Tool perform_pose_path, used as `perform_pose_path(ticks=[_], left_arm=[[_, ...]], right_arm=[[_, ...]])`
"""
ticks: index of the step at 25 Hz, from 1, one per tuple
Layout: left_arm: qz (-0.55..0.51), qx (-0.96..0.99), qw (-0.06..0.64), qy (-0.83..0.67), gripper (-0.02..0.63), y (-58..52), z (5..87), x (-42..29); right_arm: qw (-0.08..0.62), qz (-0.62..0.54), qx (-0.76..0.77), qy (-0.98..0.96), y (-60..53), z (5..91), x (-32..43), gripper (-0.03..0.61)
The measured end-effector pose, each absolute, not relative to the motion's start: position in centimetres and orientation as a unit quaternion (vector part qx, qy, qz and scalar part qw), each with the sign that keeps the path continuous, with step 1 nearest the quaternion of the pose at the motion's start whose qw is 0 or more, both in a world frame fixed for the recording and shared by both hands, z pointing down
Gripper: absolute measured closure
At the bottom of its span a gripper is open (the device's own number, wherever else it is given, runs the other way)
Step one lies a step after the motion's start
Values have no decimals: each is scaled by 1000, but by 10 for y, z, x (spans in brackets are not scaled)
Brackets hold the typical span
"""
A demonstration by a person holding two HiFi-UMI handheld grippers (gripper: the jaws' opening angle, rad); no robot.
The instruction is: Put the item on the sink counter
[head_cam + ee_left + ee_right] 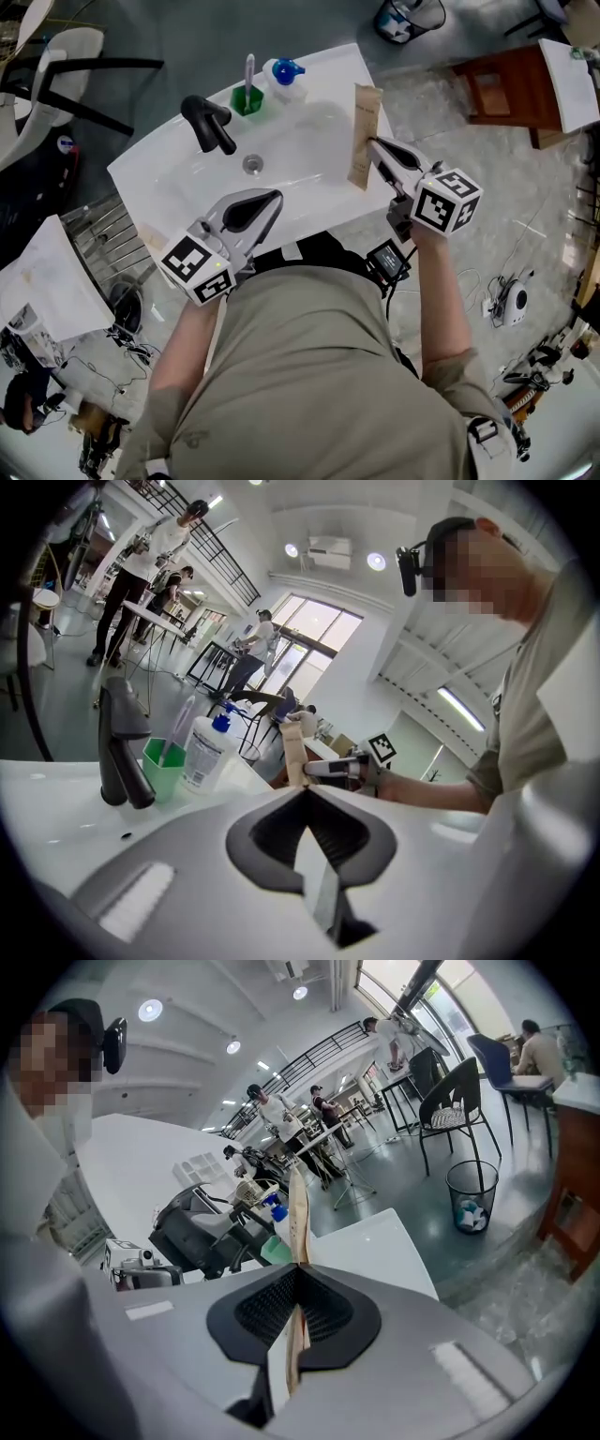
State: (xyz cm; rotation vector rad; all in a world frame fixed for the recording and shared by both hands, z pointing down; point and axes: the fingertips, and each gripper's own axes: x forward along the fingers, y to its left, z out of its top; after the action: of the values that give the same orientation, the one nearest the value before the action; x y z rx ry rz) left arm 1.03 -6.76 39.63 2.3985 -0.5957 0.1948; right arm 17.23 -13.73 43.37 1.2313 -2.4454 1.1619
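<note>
1. While its jaws are clamped on the flat, tan paper packet (364, 131), the right gripper (373, 142) holds it upright over the right-hand rim of the white sink counter (328, 75). Whether the packet's lower edge touches the counter cannot be told.
2. Seen from the right gripper view, the packet is edge-on, pinched between the jaws and rising above their tips.
3. The left gripper (275, 197) hovers over the basin's near edge, its jaws pressed together with nothing between them.
4. At the back of the counter stand a black faucet (208, 122), a green cup (247, 101) holding a toothbrush (249, 70), and a white bottle with a blue pump (284, 80), all apart from the packet.
</note>
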Motion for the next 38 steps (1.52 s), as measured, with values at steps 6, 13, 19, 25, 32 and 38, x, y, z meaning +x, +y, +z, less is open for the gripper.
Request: perform_pose_path(ticks=[6,13,19,25,32,38], left_arm=[[71,909,331,-242,609,-68,403,21],[61,901,335,-267,608,-71,405,28],[57,894,343,-283,609,-71,410,36],[54,888,351,-292,609,-77,415,43],[49,883,358,-299,609,-83,421,47],[47,879,365,-302,608,-88,427,47]], right_arm=[[111,392,402,-820,-153,452,187,565],[141,390,387,-823,-165,467,199,565],[168,389,375,-825,-177,484,209,565],[184,391,364,-825,-191,496,215,565],[206,389,356,-825,-205,509,217,565],[217,393,352,-822,-212,523,217,565]])
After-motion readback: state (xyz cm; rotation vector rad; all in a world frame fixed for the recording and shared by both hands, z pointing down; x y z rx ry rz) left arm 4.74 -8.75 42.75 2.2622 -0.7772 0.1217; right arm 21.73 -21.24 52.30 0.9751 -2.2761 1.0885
